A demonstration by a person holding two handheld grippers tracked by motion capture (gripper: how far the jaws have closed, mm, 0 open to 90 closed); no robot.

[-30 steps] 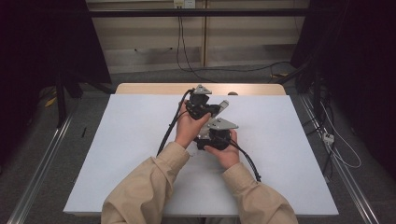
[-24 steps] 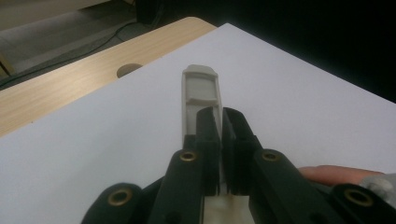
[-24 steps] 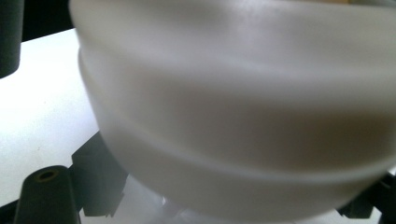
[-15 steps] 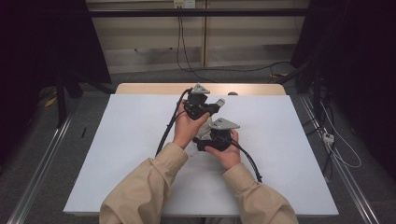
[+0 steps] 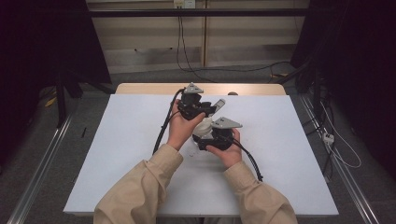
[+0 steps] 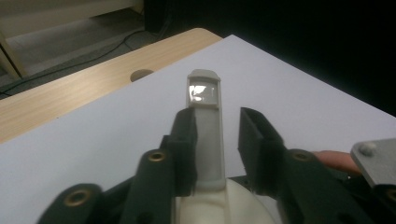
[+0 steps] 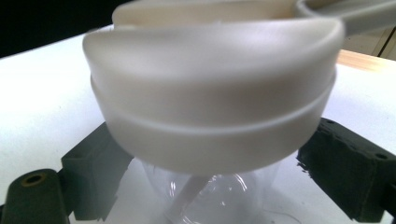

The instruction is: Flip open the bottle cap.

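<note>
Your right gripper (image 5: pixel 205 136) straddled the bottle (image 7: pixel 210 200) under its cap (image 7: pixel 212 107), jaws just closing a little. I couldn't tell if they gripped. Beyond it, your left gripper (image 6: pixel 217 135), jaws just opening, had released the flap (image 6: pixel 204 116). Loosely held, the bottle could have tipped onto the table (image 5: pixel 289 140).

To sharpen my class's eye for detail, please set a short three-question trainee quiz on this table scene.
1. True or false: a strip of wooden tabletop shows beyond the white sheet.
2. The bottle under the white cap is: A clear, B green, C black.
3. What colour are the person's sleeves?
Key: 1 true; 2 A; 3 beige.
</note>
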